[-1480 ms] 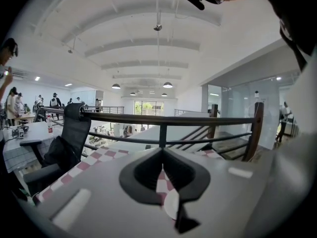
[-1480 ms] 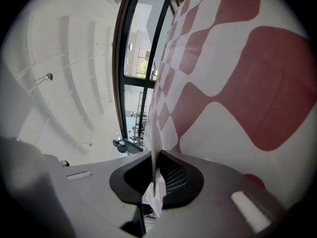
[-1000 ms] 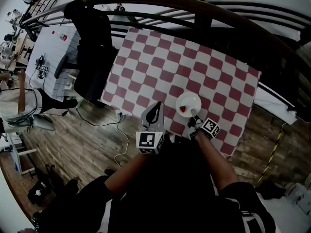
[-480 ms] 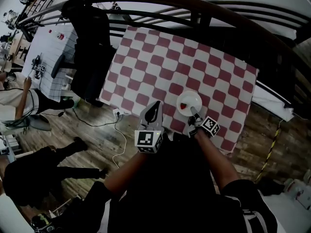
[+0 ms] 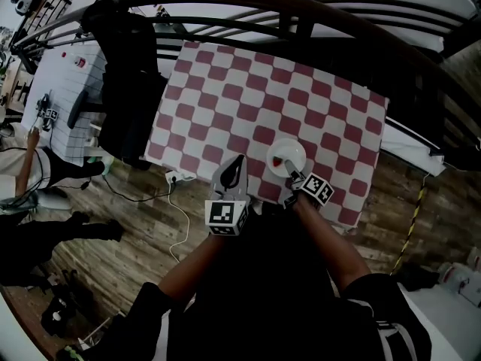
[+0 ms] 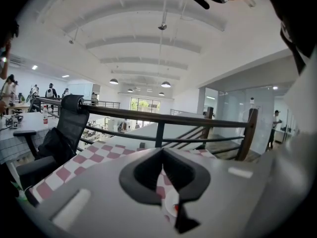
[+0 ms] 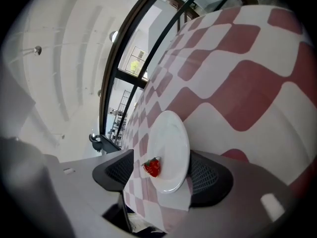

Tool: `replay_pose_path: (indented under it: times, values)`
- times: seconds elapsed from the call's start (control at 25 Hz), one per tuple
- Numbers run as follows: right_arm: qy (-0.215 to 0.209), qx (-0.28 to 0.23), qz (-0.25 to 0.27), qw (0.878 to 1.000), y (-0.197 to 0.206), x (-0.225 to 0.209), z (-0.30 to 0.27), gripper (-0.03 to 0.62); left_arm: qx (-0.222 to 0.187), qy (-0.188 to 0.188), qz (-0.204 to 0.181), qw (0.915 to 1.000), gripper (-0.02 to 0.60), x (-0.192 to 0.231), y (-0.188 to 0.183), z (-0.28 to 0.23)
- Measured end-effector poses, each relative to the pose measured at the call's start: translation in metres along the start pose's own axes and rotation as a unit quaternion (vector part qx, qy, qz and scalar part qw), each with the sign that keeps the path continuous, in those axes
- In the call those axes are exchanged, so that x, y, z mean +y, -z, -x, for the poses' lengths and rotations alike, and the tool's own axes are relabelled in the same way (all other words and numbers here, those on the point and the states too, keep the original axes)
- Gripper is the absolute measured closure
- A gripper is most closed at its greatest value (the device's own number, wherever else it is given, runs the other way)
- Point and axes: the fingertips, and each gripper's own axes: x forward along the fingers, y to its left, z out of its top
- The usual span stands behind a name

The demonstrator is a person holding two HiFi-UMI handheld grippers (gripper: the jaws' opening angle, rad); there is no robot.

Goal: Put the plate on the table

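Observation:
A white plate (image 5: pixel 287 155) with a strawberry (image 5: pixel 278 162) on it lies flat on the red-and-white checkered table (image 5: pixel 248 89), near its front edge. My right gripper (image 5: pixel 293 177) is at the plate's near rim. In the right gripper view the plate (image 7: pixel 171 143) and strawberry (image 7: pixel 152 167) sit between the jaws of the right gripper (image 7: pixel 162 175). Those jaws are opening, with the left pad clear of the plate. My left gripper (image 5: pixel 234 168) hovers shut and empty over the front edge, left of the plate. In the left gripper view the left gripper (image 6: pixel 162 155) points across the table (image 6: pixel 94 157).
A black office chair (image 5: pixel 124 81) draped in dark cloth stands at the table's left side. A curved dark railing (image 5: pixel 301 6) runs behind the table. A white cable (image 5: pixel 176 209) lies on the wood floor, and a person (image 5: pixel 30 171) is by a white desk (image 5: pixel 64 89).
The right gripper's jaws have spread apart at the plate's near rim. The plate stays flat on the cloth. A person at the left has moved across the floor.

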Motion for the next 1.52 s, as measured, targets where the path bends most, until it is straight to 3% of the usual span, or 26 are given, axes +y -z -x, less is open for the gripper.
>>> replay_pose_path:
  times: [0.2,0.36,0.84,1.24,1.4,1.52]
  values:
    - [0.065,-0.022,0.024,0.997,-0.007,-0.012,0.011,0.221,-0.001,0.019,0.007,0.9998,0.572,-0.001,-0.002,-0.003]
    - [0.086,-0.042,0.042,0.995,-0.014,-0.014,0.021,0.217,-0.005,0.032,0.004,0.9995,0.572,0.001,-0.005,-0.004]
    - [0.017,-0.094,0.017,0.995,-0.016,0.037,0.039,0.222,-0.009,0.052,0.011,0.9986,0.571,0.027,-0.016,-0.001]
    - [-0.089,-0.148,0.032,0.985,-0.01,0.131,0.07,0.384,-0.018,0.079,0.046,0.9957,0.572,0.041,-0.026,0.004]
    - [-0.094,-0.19,0.106,0.971,-0.016,0.163,0.09,0.558,-0.031,0.097,0.054,0.9934,0.571,0.037,-0.033,0.001]
    - [-0.097,-0.206,0.146,0.963,-0.021,0.182,0.104,0.597,-0.041,0.115,0.061,0.9906,0.571,0.028,-0.038,0.0]
